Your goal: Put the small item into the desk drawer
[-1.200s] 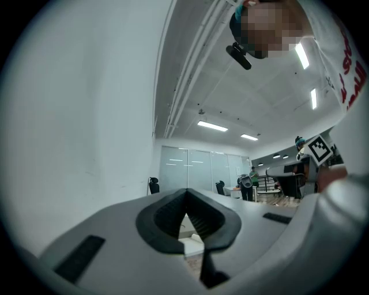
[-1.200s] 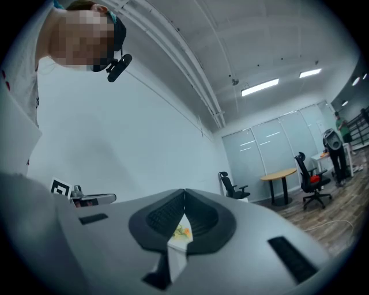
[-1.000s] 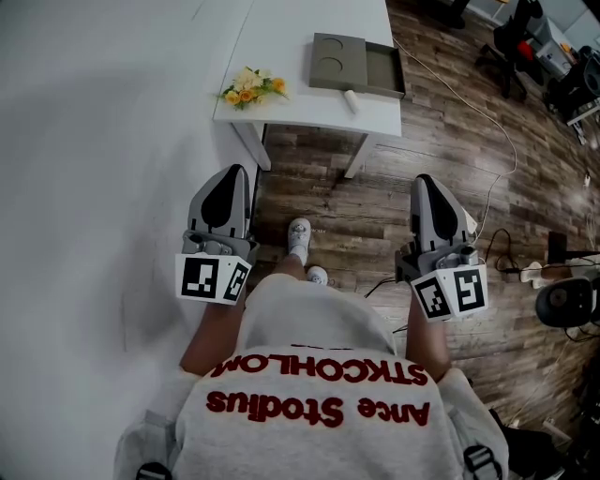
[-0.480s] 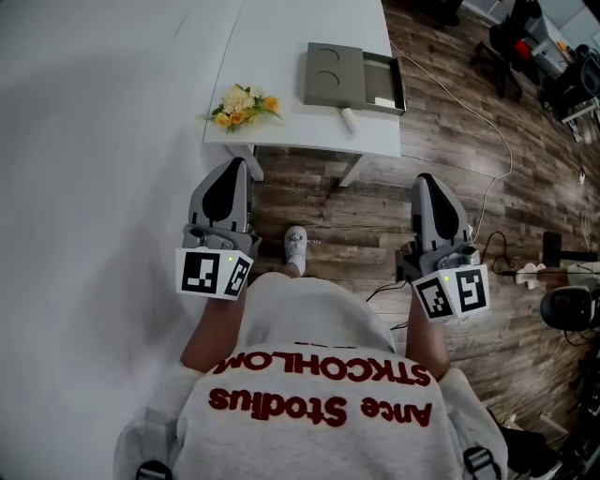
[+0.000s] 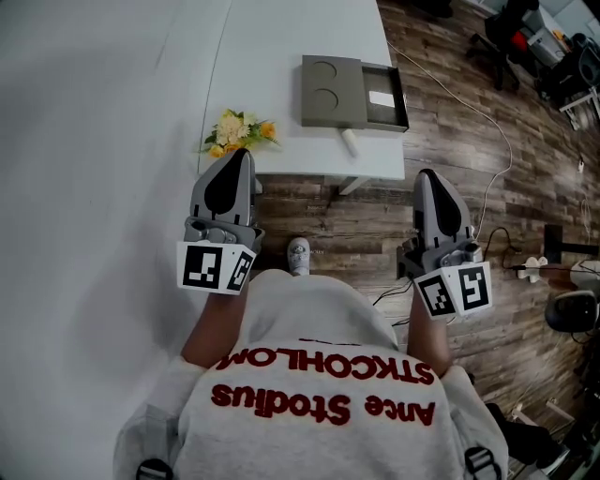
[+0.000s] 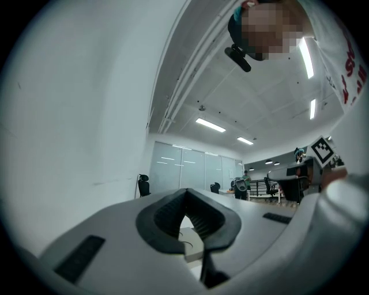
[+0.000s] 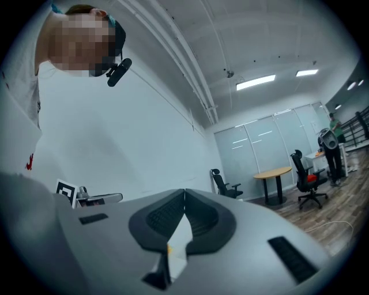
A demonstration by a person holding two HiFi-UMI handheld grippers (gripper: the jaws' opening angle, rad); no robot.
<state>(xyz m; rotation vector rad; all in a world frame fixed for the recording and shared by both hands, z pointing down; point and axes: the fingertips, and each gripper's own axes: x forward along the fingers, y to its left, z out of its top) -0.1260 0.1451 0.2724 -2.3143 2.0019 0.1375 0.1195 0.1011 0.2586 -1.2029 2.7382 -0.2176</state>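
A small white cylinder (image 5: 350, 142) lies on the white desk (image 5: 291, 56) near its front edge. Behind it stands a grey organiser box (image 5: 331, 89) with two round recesses on top. Its drawer (image 5: 401, 94) is pulled out to the right, and a white card (image 5: 381, 98) lies inside. My left gripper (image 5: 239, 155) is held level before the desk's front left part, shut and empty, its tip close to the flowers. The right gripper (image 5: 427, 175) hangs over the wooden floor short of the desk, also shut and empty. Both gripper views show pads meeting, left (image 6: 185, 193) and right (image 7: 184, 193).
A bunch of yellow and white flowers (image 5: 238, 130) lies at the desk's front left corner. A white wall (image 5: 84, 141) runs along the left. Cables (image 5: 487, 234) trail over the wood floor at right, with office chairs (image 5: 511, 28) further back. A shoe (image 5: 298, 253) shows below the desk edge.
The desk has drawn nearer in the head view as the person stepped toward it. Both grippers advanced with it, and the left tip now reaches the flowers. Jaws stayed shut.
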